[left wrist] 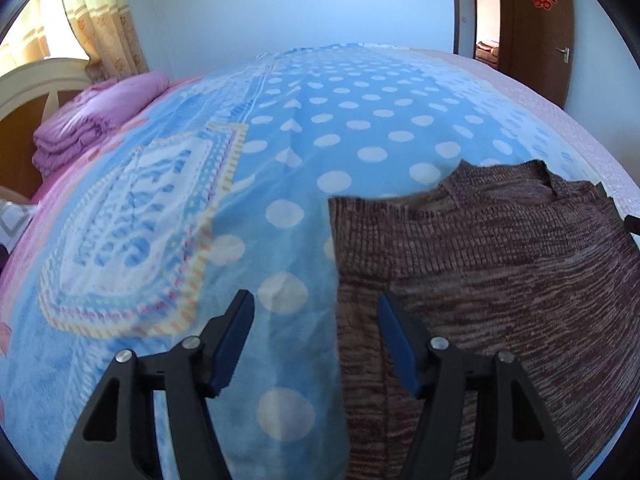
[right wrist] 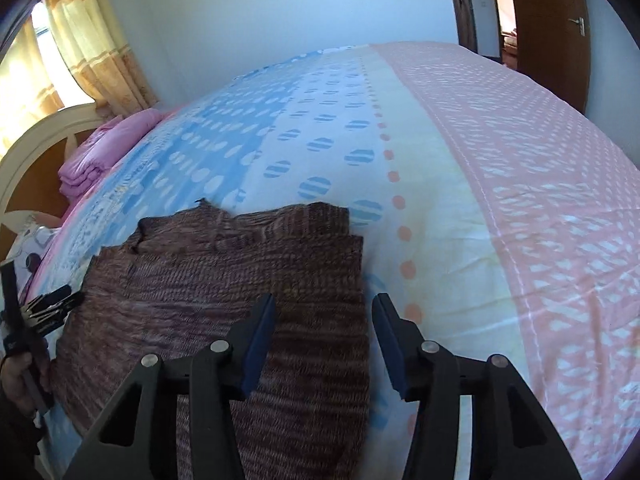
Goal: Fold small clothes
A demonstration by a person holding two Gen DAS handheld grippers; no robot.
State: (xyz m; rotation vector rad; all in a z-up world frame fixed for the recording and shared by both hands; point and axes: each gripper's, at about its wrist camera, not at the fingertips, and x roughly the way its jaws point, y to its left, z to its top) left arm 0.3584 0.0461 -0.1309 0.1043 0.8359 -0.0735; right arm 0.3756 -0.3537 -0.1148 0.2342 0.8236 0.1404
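Left wrist view: big bed with a blue white-dotted and patterned cotton sheet (left wrist: 352, 128) fills the frame, used as the flat folding surface. In the right wrist view the same sheet (right wrist: 500, 168) turns cream and then pink toward its right side. A stack of folded pink-purple bedding (left wrist: 92, 120) sits by the cream headboard, well apart from the work area, so it's out of the way

The task item, a brown-and-tan marled knit sweater (left wrist: 500, 256), lies flat on the near part of the bed with its neckline at the far end. The sides look already turned in, since both long edges run straight, so I'd judge a bottom-to-top fold is next

Left gripper (left wrist: 316, 336), black with blue pads, straddles the sweater's left edge: one finger over bare sheet, the other over knit. Jaws stand apart at a medium gap and nothing is pinched, placed this way probably to catch that edge

Right gripper (right wrist: 324, 340) does the mirror thing on the sweater (right wrist: 224, 280), left finger over the knit, right finger over the sheet, jaws apart with the right edge between them, no grip yet

A hand (right wrist: 16, 376) holding the left tool shows at the frame's left
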